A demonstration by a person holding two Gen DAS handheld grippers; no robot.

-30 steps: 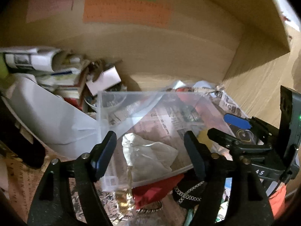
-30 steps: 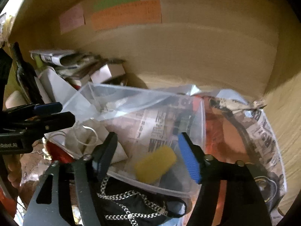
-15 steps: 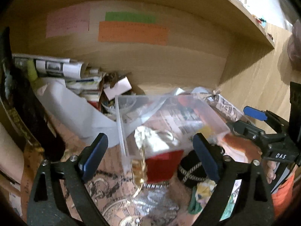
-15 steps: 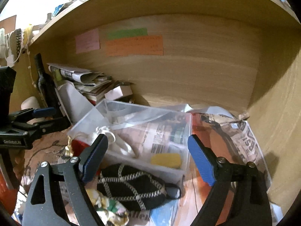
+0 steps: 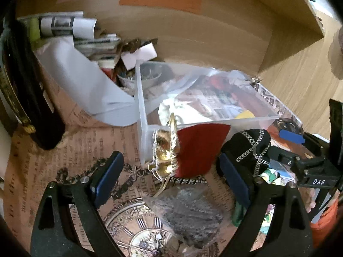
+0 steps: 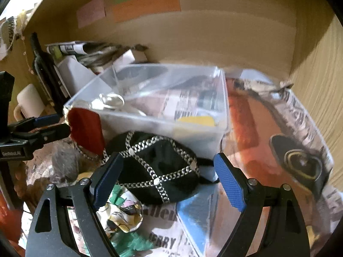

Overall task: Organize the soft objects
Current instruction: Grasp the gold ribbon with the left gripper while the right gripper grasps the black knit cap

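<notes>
A clear plastic box (image 5: 142, 115) (image 6: 220, 115) stands at the back of a wooden alcove, holding a white cloth (image 5: 180, 111) and a yellow sponge (image 6: 198, 120). In front of it lie a red pouch with gold trim (image 5: 199, 147) (image 6: 85, 128), a black chain-patterned pouch (image 6: 158, 167) (image 5: 250, 143), a grey furry piece (image 5: 188, 212) and a floral cloth (image 6: 122, 212). My left gripper (image 5: 171, 177) is open and empty, just before the red pouch. My right gripper (image 6: 167, 182) is open and empty, its jaws either side of the black pouch.
Rolled newspapers (image 5: 64, 24) and a white sheet (image 5: 81, 83) pile up at the back left. A dark bottle (image 5: 32, 107) stands at the left. Newspaper lines the floor (image 6: 300, 115). A blue book (image 6: 197, 216) lies in front. Wooden walls close the back and right.
Both grippers have drawn back out of the clear box and lowered. They now face the pouches in front of the box. Both stayed open.
</notes>
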